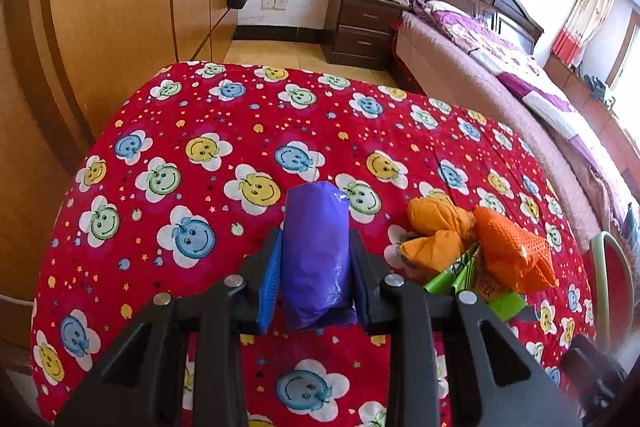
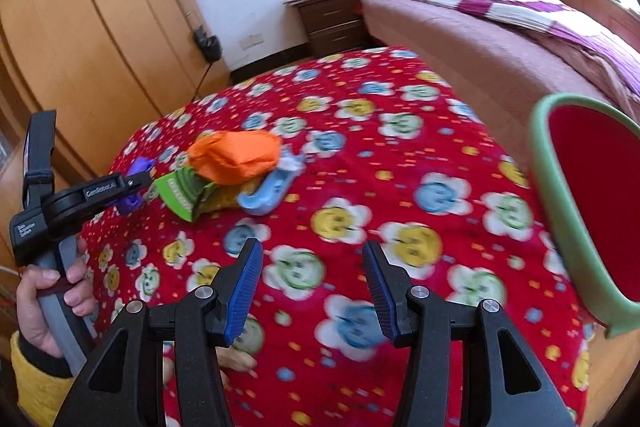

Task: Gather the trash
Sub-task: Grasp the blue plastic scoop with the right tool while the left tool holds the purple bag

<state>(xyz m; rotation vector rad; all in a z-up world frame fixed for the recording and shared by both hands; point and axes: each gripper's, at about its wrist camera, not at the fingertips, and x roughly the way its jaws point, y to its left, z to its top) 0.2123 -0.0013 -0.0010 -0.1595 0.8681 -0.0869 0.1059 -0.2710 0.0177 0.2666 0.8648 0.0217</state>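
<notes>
The left hand-held gripper [image 1: 316, 267] squeezed a purple bag [image 1: 316, 255]. The right hand-held gripper [image 2: 312, 287] stood open. The red bin [image 2: 580, 211] was cut off, and the picture was blurry.

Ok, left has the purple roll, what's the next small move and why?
Probably carry the left gripper, shut on the purple roll, across to the bin and let go over its red inside. The bin stands at the right edge of the table, past the orange wrappers. The right gripper is open and holds nothing, so it could take the next piece.
</notes>
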